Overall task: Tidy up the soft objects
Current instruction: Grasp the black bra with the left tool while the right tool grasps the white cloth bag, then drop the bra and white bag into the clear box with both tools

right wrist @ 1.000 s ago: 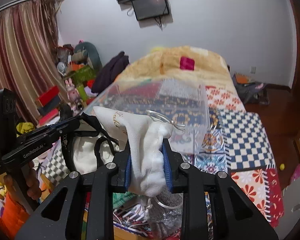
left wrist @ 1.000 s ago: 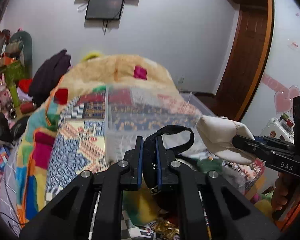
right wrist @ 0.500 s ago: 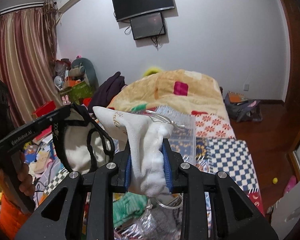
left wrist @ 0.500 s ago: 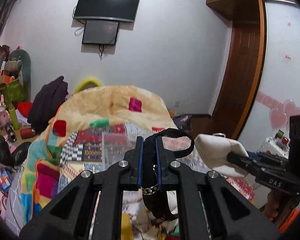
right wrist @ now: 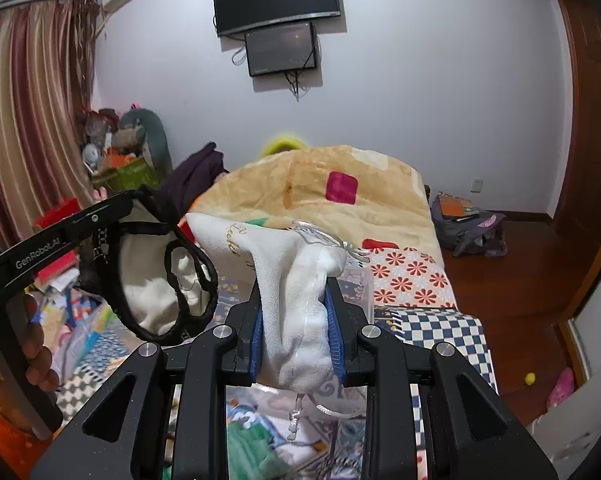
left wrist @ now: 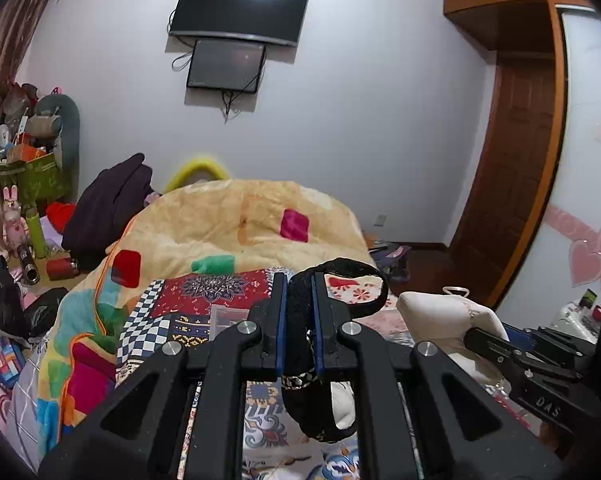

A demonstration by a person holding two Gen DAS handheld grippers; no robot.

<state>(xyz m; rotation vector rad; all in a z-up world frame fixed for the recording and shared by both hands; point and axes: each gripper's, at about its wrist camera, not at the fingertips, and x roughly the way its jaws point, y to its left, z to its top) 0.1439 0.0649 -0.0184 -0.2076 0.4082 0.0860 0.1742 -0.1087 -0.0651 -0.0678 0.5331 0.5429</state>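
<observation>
My left gripper [left wrist: 299, 280] is shut on the black strap of a cream, black-trimmed soft bag [left wrist: 304, 408] that hangs below it; the bag also shows in the right wrist view [right wrist: 152, 292], held up at the left. My right gripper [right wrist: 296, 292] is shut on a white drawstring pouch [right wrist: 300, 320] with gold lettering; the pouch also shows in the left wrist view [left wrist: 444, 320], at the right. Both are held in the air above the bed, side by side.
A bed with a patchwork quilt [left wrist: 172, 320] and a tan blanket [right wrist: 340, 200] lies ahead. A clear plastic box [right wrist: 360, 280] sits on it, mostly hidden. Clutter and toys [left wrist: 24, 200] fill the left side. A wooden door [left wrist: 512, 184] is at the right.
Both grippers have risen and tilted up with their loads. The clear box has dropped lower in both views and the wall screens have come into view.
</observation>
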